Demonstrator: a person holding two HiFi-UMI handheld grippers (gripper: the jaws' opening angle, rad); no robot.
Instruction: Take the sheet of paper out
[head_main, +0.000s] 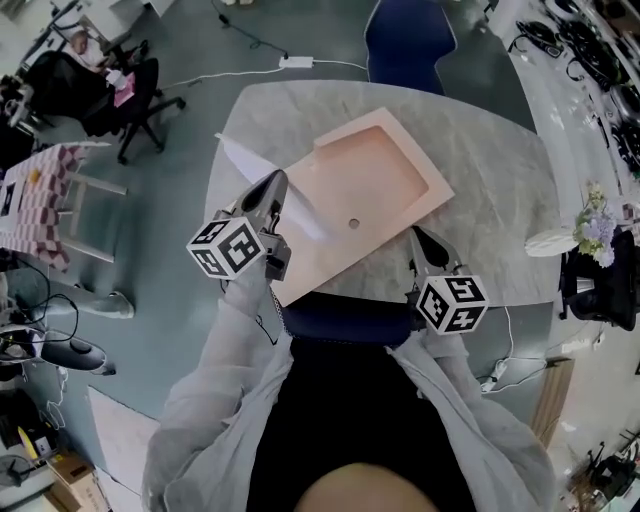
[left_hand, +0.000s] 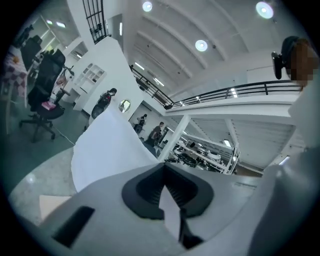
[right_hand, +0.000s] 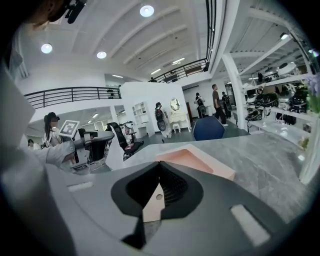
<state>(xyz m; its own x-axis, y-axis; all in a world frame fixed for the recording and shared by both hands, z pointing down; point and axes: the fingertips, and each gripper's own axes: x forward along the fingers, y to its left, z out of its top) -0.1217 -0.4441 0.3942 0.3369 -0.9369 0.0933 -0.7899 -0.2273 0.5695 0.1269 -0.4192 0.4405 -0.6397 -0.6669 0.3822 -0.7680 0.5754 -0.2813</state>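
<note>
**A:** We start with the biggest thing, the grey marble tabletop (head_main: 480, 160). The pink envelope (head_main: 385, 175) lies flat across its middle on a slant, with one corner far and one corner near.

**B:** And where is our sheet of paper (head_main: 243, 158)?

**A:** It's at the envelope's left edge. Its long axis runs from far left to near right. The free end reaches toward the tabletop's left rim, and the other end shows as a white strip over the envelope's left part. We can't tell whether that end is tucked inside or only resting on top.

**B:** Which of our tools has it?

**A:** The left tool (head_main: 272, 186) is clamped on the sheet partway along. In the left gripper view the paper rises beyond the jaws, clear of the tabletop. The right tool (head_main: 426, 242) is clamped on the envelope's near corner, the part with the small hole, well to the right of the sheet.

**B:** So the next pull depends on direction.

**A:** We judge so. The sheet lies to the left of the envelope and the left tool is the nearer one. We'd draw it out to the far left along its own axis, away from the right tool, which anchors the envelope. Pulling across that axis could crease or tear the paper.
</note>
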